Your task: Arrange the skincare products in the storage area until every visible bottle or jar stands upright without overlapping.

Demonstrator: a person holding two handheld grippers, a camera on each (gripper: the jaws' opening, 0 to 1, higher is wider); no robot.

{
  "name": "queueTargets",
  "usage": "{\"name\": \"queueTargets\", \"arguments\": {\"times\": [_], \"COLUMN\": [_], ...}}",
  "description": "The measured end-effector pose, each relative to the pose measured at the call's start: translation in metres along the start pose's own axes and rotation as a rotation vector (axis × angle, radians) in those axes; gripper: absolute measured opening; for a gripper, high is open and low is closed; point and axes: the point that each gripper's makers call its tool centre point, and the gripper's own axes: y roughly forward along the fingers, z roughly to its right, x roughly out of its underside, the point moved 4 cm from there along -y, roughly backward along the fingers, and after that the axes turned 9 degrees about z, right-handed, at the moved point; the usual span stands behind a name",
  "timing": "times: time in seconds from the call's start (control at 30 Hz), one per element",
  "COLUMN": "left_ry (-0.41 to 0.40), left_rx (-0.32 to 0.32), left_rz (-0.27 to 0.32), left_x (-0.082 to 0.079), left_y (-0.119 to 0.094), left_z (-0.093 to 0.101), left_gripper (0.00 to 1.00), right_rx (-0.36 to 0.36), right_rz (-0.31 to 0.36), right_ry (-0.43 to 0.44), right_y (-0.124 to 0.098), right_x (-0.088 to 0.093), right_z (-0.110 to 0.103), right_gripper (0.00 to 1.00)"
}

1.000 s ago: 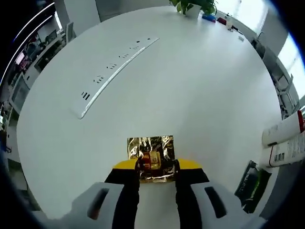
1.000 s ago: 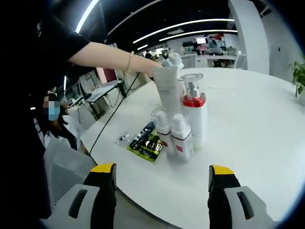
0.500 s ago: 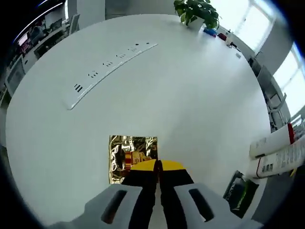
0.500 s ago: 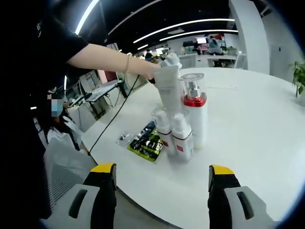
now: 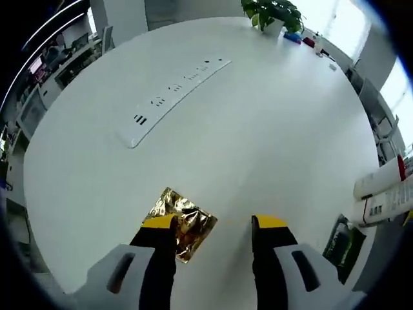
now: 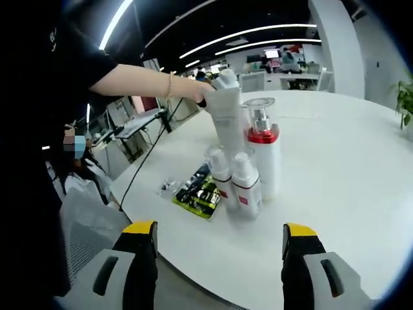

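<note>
Left gripper view: left gripper (image 5: 213,226) jaws spread, grasping nothing; gold foil sachet (image 5: 181,223) flat on the white round table (image 5: 271,129), touching the left jaw tip at 7 o'clock. Power strip (image 5: 177,97) at 11, potted plant (image 5: 274,13) at 1, white tubes (image 5: 384,190) at 3. Right gripper view: right gripper (image 6: 219,242) jaws released, empty. Skincare cluster at centre, upright: red-collared pump bottle (image 6: 263,155), two small bottles (image 6: 235,184) in front, tall tube (image 6: 226,116) behind with a person's hand (image 6: 197,90) on it. Green-black sachets (image 6: 200,190) lie flat at 9.

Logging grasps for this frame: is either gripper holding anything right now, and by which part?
Nothing is held. The left gripper is open, a gold foil packet lying by one jaw. The right gripper is open, short of the bottles.
</note>
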Motion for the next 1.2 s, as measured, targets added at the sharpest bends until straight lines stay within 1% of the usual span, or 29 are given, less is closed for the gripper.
{"name": "queueTargets", "arguments": {"times": [0.07,0.1,0.13,0.2,0.3,0.4,0.47,0.5,0.53,0.6,0.63,0.77,0.8,0.9,1.07,1.2], "left_ry": [0.015,0.029,0.035,0.051,0.060,0.062,0.090,0.099,0.105,0.157,0.170,0.169,0.169,0.157,0.143,0.145], "left_rx": [-0.038,-0.052,-0.060,-0.055,-0.055,-0.043,-0.030,-0.023,0.001,0.058,0.073,0.117,0.108,0.106,0.091,0.091], "left_rz": [-0.036,-0.044,-0.046,-0.051,-0.068,-0.072,-0.076,-0.077,-0.081,-0.072,-0.072,-0.085,-0.084,-0.081,-0.073,-0.088], "left_x": [0.006,0.008,0.009,0.010,0.013,0.011,0.010,0.009,0.009,0.007,0.006,0.009,0.008,0.009,0.009,0.011], "left_y": [0.001,0.002,0.002,0.001,0.006,0.006,0.007,0.008,0.008,0.011,0.011,0.011,0.012,0.014,0.014,0.013], "left_z": [-0.013,-0.020,-0.021,-0.022,-0.028,-0.025,-0.025,-0.025,-0.020,-0.015,-0.014,-0.006,-0.009,-0.012,-0.011,-0.009], "left_gripper": [0.51,0.52,0.52,0.54,0.57,0.57,0.58,0.57,0.55,0.50,0.46,0.36,0.37,0.36,0.36,0.36], "right_rx": [0.000,0.001,0.000,-0.001,0.000,0.000,0.000,0.001,0.001,0.002,0.003,0.005,0.005,0.005,0.004,0.002], "right_rz": [-0.001,-0.001,-0.001,-0.003,-0.006,-0.009,-0.010,-0.011,-0.012,-0.012,-0.013,-0.015,-0.016,-0.016,-0.017,-0.017], "right_ry": [0.003,0.003,0.003,0.004,0.003,0.004,0.004,0.004,0.004,0.005,0.005,0.005,0.006,0.005,0.004,0.002], "right_y": [0.000,0.000,0.000,0.000,0.000,0.000,0.001,0.000,0.000,0.001,0.000,0.000,0.000,0.001,0.000,0.001], "right_x": [0.000,0.000,0.000,0.000,0.001,0.001,0.001,0.002,0.002,0.001,0.002,0.002,0.002,0.002,0.002,0.002], "right_z": [0.000,0.000,0.000,0.000,0.000,0.000,0.000,0.000,0.000,0.000,0.000,0.000,0.000,0.000,0.000,0.000], "right_gripper": [0.81,0.81,0.81,0.81,0.81,0.81,0.81,0.81,0.81,0.81,0.81,0.81,0.81,0.81,0.81,0.81]}}
